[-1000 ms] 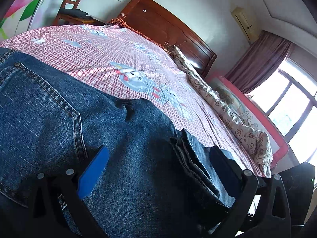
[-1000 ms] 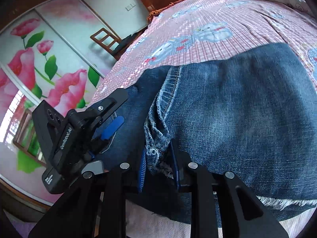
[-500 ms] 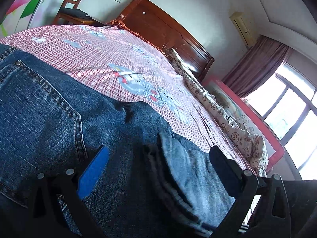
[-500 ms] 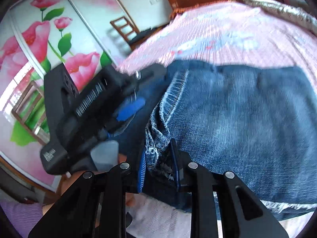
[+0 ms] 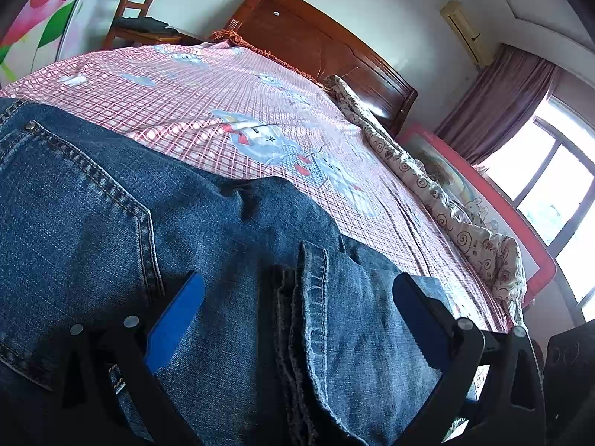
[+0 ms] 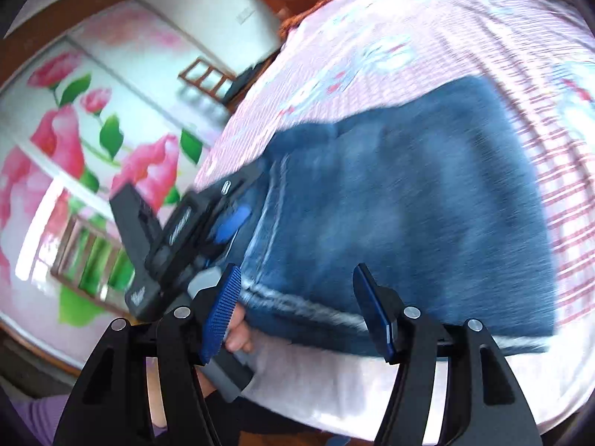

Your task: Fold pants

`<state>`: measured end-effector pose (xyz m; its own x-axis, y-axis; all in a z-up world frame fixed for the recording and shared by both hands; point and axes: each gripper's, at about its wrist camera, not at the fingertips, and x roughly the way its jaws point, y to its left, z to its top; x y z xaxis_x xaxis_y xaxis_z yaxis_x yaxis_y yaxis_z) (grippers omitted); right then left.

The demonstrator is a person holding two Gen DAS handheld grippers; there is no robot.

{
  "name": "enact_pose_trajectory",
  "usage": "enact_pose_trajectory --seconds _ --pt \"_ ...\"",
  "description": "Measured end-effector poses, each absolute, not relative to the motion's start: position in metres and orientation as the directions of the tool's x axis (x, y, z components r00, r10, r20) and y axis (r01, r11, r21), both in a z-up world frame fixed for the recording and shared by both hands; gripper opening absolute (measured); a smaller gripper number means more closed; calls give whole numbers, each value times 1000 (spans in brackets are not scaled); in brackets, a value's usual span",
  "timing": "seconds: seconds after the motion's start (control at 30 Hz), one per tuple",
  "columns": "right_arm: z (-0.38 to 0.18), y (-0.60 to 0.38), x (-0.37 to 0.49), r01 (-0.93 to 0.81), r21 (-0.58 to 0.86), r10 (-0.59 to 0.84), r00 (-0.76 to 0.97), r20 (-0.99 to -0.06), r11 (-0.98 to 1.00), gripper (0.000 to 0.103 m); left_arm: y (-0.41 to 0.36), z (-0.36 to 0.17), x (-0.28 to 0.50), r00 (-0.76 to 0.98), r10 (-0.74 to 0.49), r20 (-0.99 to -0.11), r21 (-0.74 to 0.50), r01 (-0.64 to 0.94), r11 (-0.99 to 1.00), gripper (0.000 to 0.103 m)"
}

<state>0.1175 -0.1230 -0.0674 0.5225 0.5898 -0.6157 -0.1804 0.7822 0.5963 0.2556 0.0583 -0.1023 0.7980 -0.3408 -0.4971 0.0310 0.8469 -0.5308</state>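
Observation:
Blue jeans (image 5: 111, 223) lie folded on the bed, with the leg hems (image 5: 319, 316) laid over the seat near the back pocket. My left gripper (image 5: 297, 319) is open, its jaws wide apart just above the hems and holding nothing. In the blurred right wrist view the jeans (image 6: 409, 204) sit near the bed's front edge. My right gripper (image 6: 297, 312) is open and empty, pulled back from the hem edge. The left gripper (image 6: 223, 223) shows there at the jeans' left side.
The bed has a pink checked sheet (image 5: 223, 104) with cartoon prints, a wooden headboard (image 5: 316, 48) and a rolled quilt (image 5: 446, 200) along the right side. A wooden chair (image 5: 137, 11) stands by the floral wardrobe doors (image 6: 74, 130). A window (image 5: 550, 193) is at the right.
My right gripper opened and let go of the jeans' hems, then pulled back. The hems now lie flat on the folded jeans between my left gripper's open jaws.

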Motion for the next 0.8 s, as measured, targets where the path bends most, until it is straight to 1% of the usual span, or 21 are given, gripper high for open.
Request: enact_pose_trajectory --seconds 0.1,0.23,0.37,0.4,0.47,0.53,0.63,0.7,0.8 --pt "-56 -147 131 -113 566 513 593 -621 817 62 57 -103 256 795 -332 -508 -519 25 854 101" --pt "-53 -173 153 -23 568 442 654 -614 823 62 55 -103 257 790 -320 -523 -503 17 864 101" --pt "-79 -176 178 33 516 400 591 -701 856 62 52 -103 258 786 -310 -534 -490 11 872 101" --pt "-79 -175 177 13 496 389 604 -695 868 66 52 -103 258 785 -308 -537 -487 10 874 101" --pt "-78 -168 174 -20 422 350 594 -724 906 67 51 -103 258 783 -303 -543 -480 7 877 101" --pt "-72 -160 175 -12 365 304 576 -759 931 67 50 -103 259 781 -298 -549 -473 3 881 101" --pt "-61 -146 163 -43 432 375 581 -723 901 67 50 -103 258 782 -302 -546 -476 8 880 101" --pt "-57 -127 156 -100 458 431 561 -707 883 67 50 -103 258 781 -301 -547 -474 7 880 101" --pt "-59 -96 150 -151 466 473 505 -722 872 67 50 -103 258 782 -303 -545 -477 8 879 101"
